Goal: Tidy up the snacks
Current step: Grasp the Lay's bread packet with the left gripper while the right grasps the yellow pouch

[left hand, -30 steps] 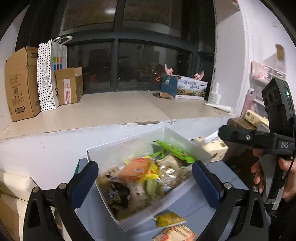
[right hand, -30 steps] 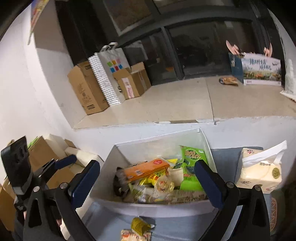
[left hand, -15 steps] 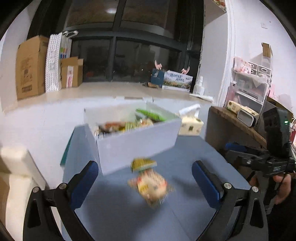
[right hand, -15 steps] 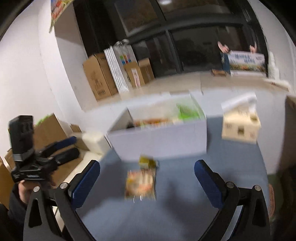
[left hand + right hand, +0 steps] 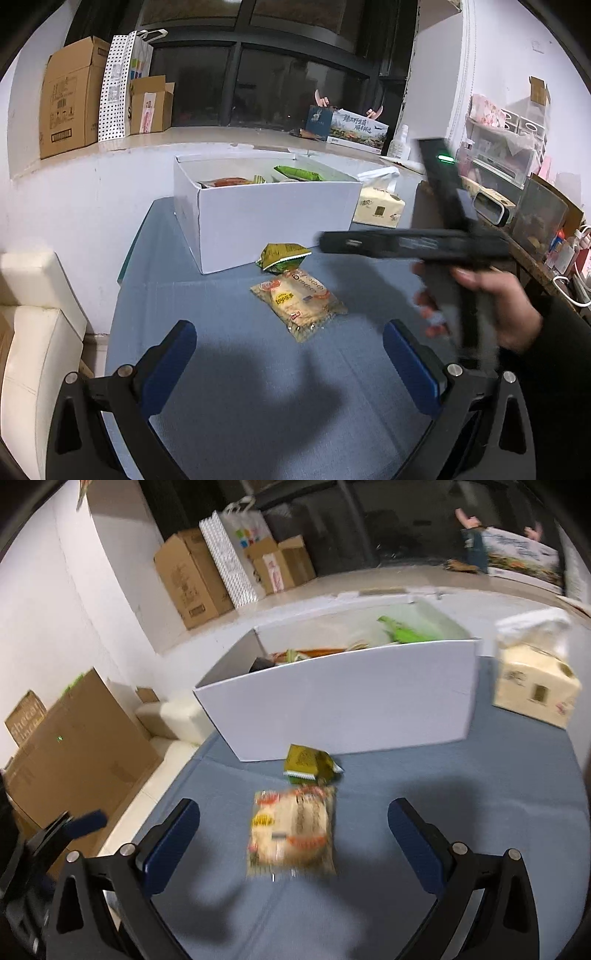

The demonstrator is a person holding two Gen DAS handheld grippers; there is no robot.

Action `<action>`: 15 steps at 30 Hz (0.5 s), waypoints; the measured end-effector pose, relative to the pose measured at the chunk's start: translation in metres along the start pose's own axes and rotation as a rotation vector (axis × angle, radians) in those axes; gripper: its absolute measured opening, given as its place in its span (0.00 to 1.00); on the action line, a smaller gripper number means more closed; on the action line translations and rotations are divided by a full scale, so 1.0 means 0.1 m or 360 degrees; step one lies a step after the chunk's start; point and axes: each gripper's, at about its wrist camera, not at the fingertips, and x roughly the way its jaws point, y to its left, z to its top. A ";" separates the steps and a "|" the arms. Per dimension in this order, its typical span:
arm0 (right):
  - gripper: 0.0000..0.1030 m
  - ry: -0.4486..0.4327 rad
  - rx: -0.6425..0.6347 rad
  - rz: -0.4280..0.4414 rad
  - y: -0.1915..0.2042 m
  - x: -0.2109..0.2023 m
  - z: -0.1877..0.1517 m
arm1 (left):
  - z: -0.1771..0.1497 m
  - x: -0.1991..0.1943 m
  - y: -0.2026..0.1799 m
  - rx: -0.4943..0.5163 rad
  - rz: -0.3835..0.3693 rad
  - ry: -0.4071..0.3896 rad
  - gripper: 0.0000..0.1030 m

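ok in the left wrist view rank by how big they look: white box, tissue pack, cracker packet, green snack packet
1. white box
2. cracker packet and tissue pack: look alike, and the packet lies nearer the camera, so unranked
3. green snack packet

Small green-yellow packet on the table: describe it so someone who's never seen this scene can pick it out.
Find the white box of snacks on the blue table. Two packets lie loose on the table just in front of the box's near wall. The one you want is the small green-yellow packet, crumpled and nearest the box; its neighbour, the clear cracker packet, is bigger, flatter and pale with orange print.
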 end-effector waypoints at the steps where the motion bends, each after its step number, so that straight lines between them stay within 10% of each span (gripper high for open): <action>1: 1.00 0.0019 -0.0010 -0.0007 0.01 0.08 0.04 | -0.01 0.00 0.00 -0.0006 -0.0005 0.0002 1.00; 13: 1.00 0.0300 -0.0108 -0.0153 0.08 0.97 0.18 | -0.07 0.04 0.05 -0.0040 -0.0005 0.0031 1.00; 15: 0.82 0.0310 -0.0139 -0.0171 0.11 1.00 0.16 | -0.08 0.06 0.05 -0.0045 -0.0009 0.0049 1.00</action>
